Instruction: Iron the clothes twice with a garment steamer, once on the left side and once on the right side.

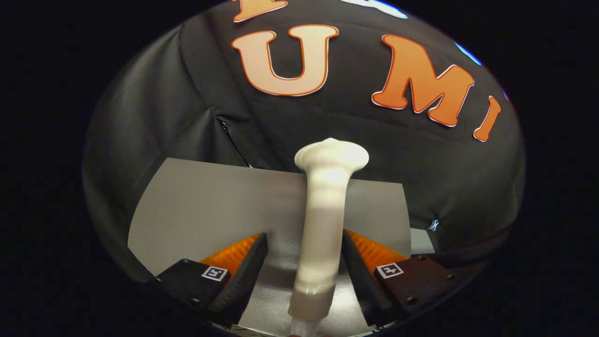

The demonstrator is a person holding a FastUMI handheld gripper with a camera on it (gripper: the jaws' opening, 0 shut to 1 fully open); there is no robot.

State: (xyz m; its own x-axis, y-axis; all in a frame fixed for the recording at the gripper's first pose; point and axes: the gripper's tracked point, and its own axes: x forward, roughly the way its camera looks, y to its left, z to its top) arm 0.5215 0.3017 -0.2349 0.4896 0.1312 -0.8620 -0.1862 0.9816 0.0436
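A white garment steamer stands between the fingers of my gripper. Its long handle runs forward from near the gripper's base. Its flared head reaches beyond the fingertips and shows against the black cloth wall. The right finger lies against the handle's side. The left finger stands apart from it, with a visible gap of grey table between them. The jaws are open around the handle. I cannot tell whether the steamer rests on the table or is lifted.
A grey table top spreads under and ahead of the fingers, ending at a far edge. The black cloth booth wall rises right behind that edge and curves round both sides.
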